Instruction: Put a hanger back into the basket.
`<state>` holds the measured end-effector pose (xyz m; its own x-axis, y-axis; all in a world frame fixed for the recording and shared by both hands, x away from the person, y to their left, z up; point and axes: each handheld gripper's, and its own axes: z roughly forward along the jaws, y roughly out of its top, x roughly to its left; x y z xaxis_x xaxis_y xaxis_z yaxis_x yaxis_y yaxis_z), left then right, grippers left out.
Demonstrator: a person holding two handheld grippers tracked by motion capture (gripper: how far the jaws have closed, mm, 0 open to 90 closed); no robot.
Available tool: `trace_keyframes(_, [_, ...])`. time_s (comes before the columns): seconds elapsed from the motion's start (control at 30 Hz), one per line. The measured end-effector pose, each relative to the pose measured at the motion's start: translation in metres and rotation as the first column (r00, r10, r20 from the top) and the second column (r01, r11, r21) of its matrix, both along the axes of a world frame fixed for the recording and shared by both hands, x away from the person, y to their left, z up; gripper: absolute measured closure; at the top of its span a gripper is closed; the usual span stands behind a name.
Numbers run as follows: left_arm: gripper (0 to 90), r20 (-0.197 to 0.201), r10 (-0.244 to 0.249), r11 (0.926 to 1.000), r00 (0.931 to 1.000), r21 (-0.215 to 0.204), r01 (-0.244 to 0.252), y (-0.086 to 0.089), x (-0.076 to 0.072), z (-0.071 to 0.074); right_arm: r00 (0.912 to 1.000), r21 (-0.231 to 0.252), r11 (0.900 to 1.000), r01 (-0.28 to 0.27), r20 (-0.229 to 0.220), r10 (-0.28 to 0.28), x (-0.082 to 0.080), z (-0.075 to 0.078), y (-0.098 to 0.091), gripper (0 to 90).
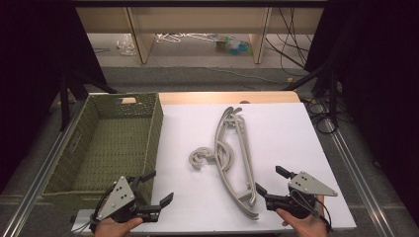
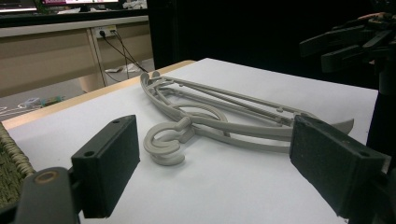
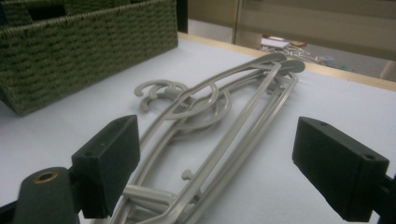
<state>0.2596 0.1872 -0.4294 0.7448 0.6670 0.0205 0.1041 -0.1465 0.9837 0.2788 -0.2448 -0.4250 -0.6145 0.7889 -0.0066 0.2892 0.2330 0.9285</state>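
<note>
- Grey plastic hangers, curved and stacked, mid-frame on white sheet
- Woven green basket at left
- Left gripper lower left, right gripper lower right, jaws spread, holding nothing

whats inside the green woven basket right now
The green woven basket looks empty in the high view: just its woven floor and walls. The near wall hides a strip of floor behind it. The grey hangers lie outside it on the white sheet.

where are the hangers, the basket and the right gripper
hangers [image 1: 245,158], high view, on a long side bar
basket [image 1: 155,126], high view, on its right wall
right gripper [image 1: 270,180], high view, midway between its fingertips
</note>
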Motion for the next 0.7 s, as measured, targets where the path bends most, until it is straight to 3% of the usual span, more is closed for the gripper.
trace_keyframes(0.1, [15.8, 0.012, -0.007, 1.0, 0.9999, -0.002, 0.007, 0.0, 0.001, 0.0, 0.9985, -0.061, 0.9976, -0.034, -0.044, 0.032, 0.008, 0.003, 0.011, 15.7])
trace_keyframes(0.13, [15.8, 0.012, -0.007, 1.0, 0.9999, -0.002, 0.007, 0.0, 0.001, 0.0, 0.9985, -0.061, 0.9976, -0.034, -0.044, 0.032, 0.008, 0.003, 0.011, 15.7])
trace_keyframes(0.17, [15.8, 0.009, -0.003, 1.0, 1.0, 0.007, 0.002, 0.0, 0.001, 0.0, 0.9963, -0.102, 0.9928, -0.063, -0.065, 0.056, 0.013, 0.005, 0.02, 16.3])
trace_keyframes(0.23, [15.8, 0.008, -0.003, 1.0, 1.0, 0.006, 0.003, 0.0, 0.001, 0.0, 0.9954, -0.109, 0.9913, -0.074, -0.069, 0.067, 0.015, 0.005, 0.024, 18.6])
trace_keyframes(0.27, [15.8, 0.008, -0.002, 1.0, 1.0, 0.007, 0.002, 0.0, 0.001, 0.0, 0.9893, -0.126, 0.9845, -0.123, -0.095, 0.111, 0.017, 0.006, 0.035, 21.9])
trace_keyframes(0.3, [15.8, 0.008, -0.002, 1.0, 1.0, 0.007, 0.002, 0.0, 0.001, 0.0, 0.9893, -0.126, 0.9845, -0.123, -0.095, 0.111, 0.017, 0.006, 0.035, 21.9])
trace_keyframes(0.4, [15.8, 0.011, -0.002, 1.0, 0.9999, 0.007, 0.001, 0.0, 0.001, 0.0, 0.9776, -0.176, 0.9701, -0.167, -0.157, 0.14, 0.023, 0.003, 0.053, 22.7])
trace_keyframes(0.43, [15.8, 0.011, -0.002, 1.0, 0.9999, 0.007, 0.001, 0.0, 0.001, 0.0, 0.9776, -0.176, 0.9701, -0.167, -0.157, 0.14, 0.023, 0.003, 0.053, 22.7])
trace_keyframes(0.5, [15.8, 0.009, -0.003, 1.0, 1.0, 0.008, 0.003, 0.0, 0.001, 0.0, 0.9622, -0.204, 0.9593, -0.195, -0.229, 0.147, 0.033, -0.004, 0.068, 24.6])
trace_keyframes(0.6, [15.8, 0.004, -0.001, 1.0, 1.0, 0.005, 0.001, 0.0, 0.0, 0.0, 0.9584, -0.225, 0.9542, -0.197, -0.249, 0.139, 0.038, -0.007, 0.073, 24.4])
trace_keyframes(0.7, [15.8, 0.009, -0.002, 1.0, 1.0, 0.008, 0.002, 0.0, 0.001, 0.0, 0.9406, -0.27, 0.938, -0.217, -0.315, 0.127, 0.049, -0.012, 0.09, 24.9])
